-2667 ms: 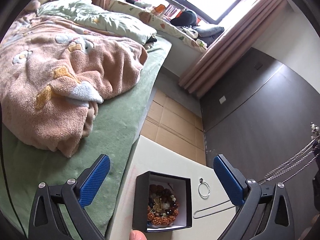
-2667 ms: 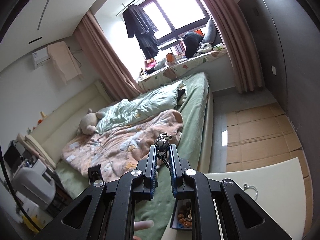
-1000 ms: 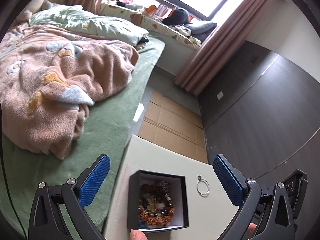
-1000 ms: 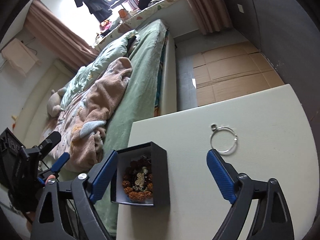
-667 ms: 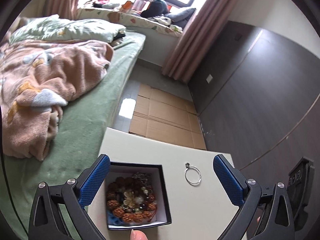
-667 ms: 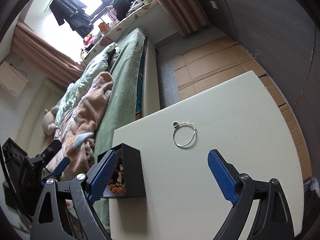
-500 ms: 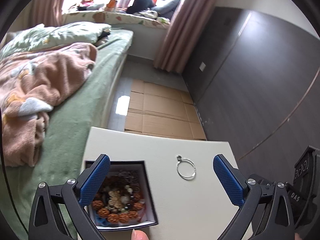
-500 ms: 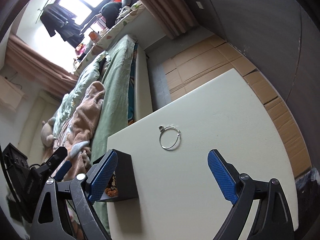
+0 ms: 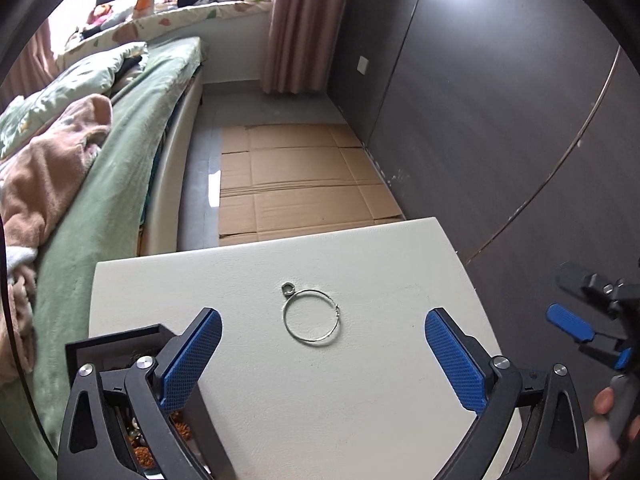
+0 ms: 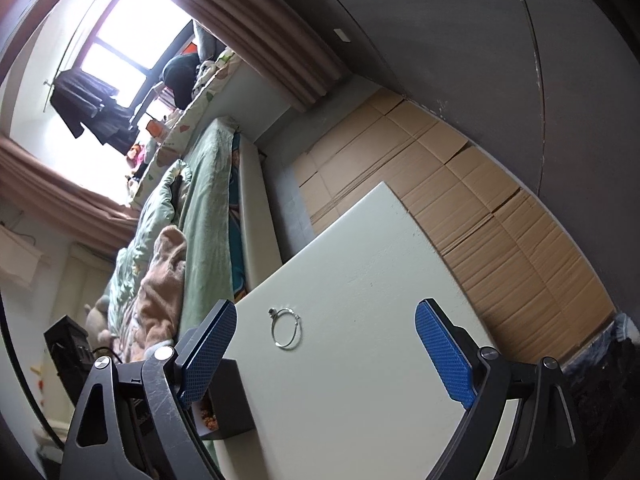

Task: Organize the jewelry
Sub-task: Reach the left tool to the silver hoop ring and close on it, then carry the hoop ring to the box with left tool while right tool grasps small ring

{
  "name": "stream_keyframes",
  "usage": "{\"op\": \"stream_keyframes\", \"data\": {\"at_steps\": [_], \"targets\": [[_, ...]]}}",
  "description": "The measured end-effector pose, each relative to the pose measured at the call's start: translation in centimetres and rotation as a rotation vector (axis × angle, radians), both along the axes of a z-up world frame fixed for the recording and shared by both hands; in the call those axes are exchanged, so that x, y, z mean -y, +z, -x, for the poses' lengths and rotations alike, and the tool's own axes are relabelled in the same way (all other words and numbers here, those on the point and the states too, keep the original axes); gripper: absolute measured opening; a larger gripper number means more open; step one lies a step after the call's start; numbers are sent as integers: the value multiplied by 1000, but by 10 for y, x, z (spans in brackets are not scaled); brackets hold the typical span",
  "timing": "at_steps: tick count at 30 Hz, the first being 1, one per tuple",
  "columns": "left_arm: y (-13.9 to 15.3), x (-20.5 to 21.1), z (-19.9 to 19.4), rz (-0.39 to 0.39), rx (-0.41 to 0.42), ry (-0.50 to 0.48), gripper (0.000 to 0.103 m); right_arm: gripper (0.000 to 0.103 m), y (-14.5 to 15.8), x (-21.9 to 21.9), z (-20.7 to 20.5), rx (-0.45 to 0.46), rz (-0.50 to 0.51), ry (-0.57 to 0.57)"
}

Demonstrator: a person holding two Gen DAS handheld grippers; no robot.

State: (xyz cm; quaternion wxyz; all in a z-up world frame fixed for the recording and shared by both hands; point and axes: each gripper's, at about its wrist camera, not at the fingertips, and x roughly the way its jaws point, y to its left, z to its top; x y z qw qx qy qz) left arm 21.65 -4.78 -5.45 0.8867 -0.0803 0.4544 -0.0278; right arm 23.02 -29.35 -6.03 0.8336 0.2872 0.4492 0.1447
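Note:
A thin silver bangle [image 9: 312,322] with a small charm lies on the white table [image 9: 360,380]; it also shows in the right wrist view [image 10: 285,332]. A black open jewelry box [image 9: 116,364] holding beaded bracelets sits at the table's left front, partly behind my left finger; in the right wrist view the box [image 10: 226,400] is at lower left. My left gripper [image 9: 322,356] is open and empty, above the table with the bangle between its fingers' line of sight. My right gripper [image 10: 324,350] is open and empty; it shows at the right edge of the left wrist view [image 9: 576,332].
A bed [image 9: 120,148] with a green sheet and pink blanket runs along the left. Flattened cardboard [image 9: 296,184] covers the floor beyond the table. A dark wall [image 9: 500,100] stands on the right. A window [image 10: 116,40] with curtains is at the far end.
The chain held by my right gripper 2.7 s ago is gone and that gripper has opened. Both grippers have swung right, from the box toward the bangle.

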Motion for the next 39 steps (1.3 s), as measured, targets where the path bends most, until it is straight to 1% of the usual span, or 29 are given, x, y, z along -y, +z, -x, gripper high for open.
{"op": "stream_keyframes", "data": {"at_steps": [1, 3, 4, 5, 7, 9, 11, 13, 15, 19, 20, 21, 23, 24, 25, 26, 27, 28, 31, 33, 39], "targets": [[-4, 3, -2, -4, -7, -5, 94, 92, 0, 3, -1, -2, -13, 1], [-14, 9, -10, -3, -44, -21, 73, 92, -1, 9, -5, -5, -79, 11], [-20, 11, -14, -7, -68, -31, 69, 92, -2, 11, -7, -7, -93, 9], [-27, 14, -19, -13, -89, -41, 65, 92, -3, 14, -8, -10, -91, 2], [-39, 20, -25, -36, -119, -51, 60, 92, -6, 18, -12, -29, -62, -25], [-48, 22, -31, -49, -145, -55, 45, 92, -9, 23, -16, -45, -65, -39], [-56, 23, -36, -58, -167, -56, 42, 92, -10, 27, -20, -51, -91, -44], [-61, 24, -40, -73, -176, -56, 40, 92, -10, 29, -23, -47, -94, -47], [-67, 24, -44, -71, -190, -55, 31, 92, -9, 29, -26, -47, -93, -46], [-74, 28, -49, -78, -191, -56, 31, 92, -11, 25, -28, -51, -94, -37], [-76, 28, -49, -78, -191, -55, 29, 92, -12, 24, -28, -52, -89, -36], [-77, 29, -50, -77, -191, -55, 25, 92, -13, 24, -27, -53, -84, -36], [-81, 33, -50, -80, -197, -61, 19, 92, -13, 22, -26, -55, -77, -35], [-82, 35, -49, -85, -201, -72, 17, 92, -13, 21, -26, -56, -74, -33], [-83, 39, -47, -110, -189, -78, 16, 92, -13, 21, -26, -56, -70, -31], [-83, 40, -47, -138, -189, -75, 8, 92, -13, 21, -27, -56, -65, -31], [-83, 39, -47, -146, -184, -71, 4, 92, -12, 20, -27, -55, -59, -32], [-83, 36, -46, -131, -185, -67, 2, 92, -12, 20, -26, -55, -53, -33], [-79, 30, -44, -87, -188, -72, 1, 92, -13, 16, -27, -55, -32, -29], [-67, 25, -41, -74, -156, -65, 1, 92, -12, 10, -28, -55, -19, -15], [-33, 3, -29, 34, -88, -41, 1, 92, -16, -20, -32, -50, 35, 65]]}}
